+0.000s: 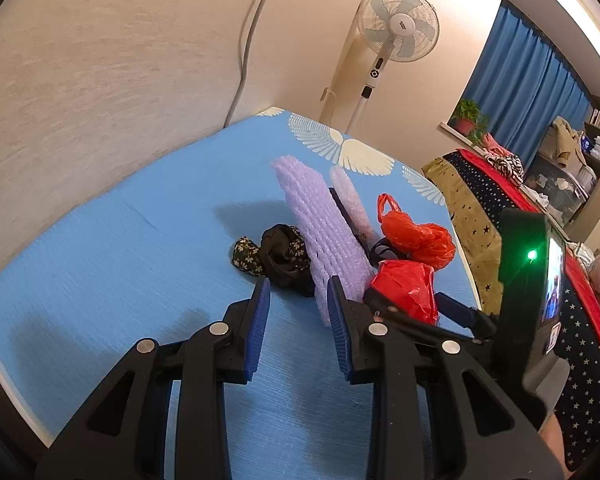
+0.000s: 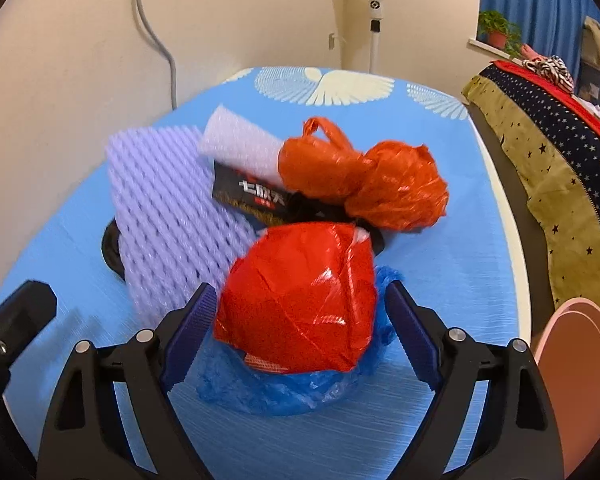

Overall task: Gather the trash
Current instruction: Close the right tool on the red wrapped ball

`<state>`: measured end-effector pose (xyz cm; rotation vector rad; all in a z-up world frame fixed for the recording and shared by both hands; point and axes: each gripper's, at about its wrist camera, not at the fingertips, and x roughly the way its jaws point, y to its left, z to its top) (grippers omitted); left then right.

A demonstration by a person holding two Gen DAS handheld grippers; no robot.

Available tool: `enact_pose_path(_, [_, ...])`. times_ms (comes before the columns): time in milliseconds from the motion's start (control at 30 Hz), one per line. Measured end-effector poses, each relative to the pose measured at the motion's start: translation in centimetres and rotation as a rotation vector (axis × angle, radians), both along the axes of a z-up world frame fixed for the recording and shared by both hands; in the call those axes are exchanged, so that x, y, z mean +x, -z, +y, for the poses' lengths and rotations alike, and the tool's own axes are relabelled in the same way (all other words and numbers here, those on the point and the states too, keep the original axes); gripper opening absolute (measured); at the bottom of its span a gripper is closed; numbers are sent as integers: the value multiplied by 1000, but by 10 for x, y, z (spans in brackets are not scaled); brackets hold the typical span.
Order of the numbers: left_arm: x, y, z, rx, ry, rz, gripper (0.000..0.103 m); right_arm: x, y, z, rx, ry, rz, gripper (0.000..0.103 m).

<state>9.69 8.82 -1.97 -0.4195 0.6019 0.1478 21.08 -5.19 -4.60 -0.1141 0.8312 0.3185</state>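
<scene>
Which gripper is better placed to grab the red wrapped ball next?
Right. The right gripper is open with the red ball between its fingers. The left gripper sits off to the side, by the purple foam net.

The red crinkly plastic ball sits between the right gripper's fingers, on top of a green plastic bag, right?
Nearly. The red crinkly plastic ball is between the open right gripper's fingers, but the plastic bag beneath it is blue, not green. The right wrist view shows it.
</scene>
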Motion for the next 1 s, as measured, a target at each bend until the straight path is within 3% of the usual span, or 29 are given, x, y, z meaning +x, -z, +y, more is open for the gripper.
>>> enact_pose_path(133, [4,3,0,-7,3,10,29,-2,0,-1,-9,-11,-12,75])
enact_pose_path(267, [7,4,-1,-12,3,13,29,-11,-5,-12,24,2,-34,72])
enact_pose_path(633, [20,8,-10,-25,33,17,29,-28,-28,-64,114,95,-99,71])
enact_pose_path(1000, [42,24,-13,-37,49,70,36,-36,-23,-89,137,124,-86,71])
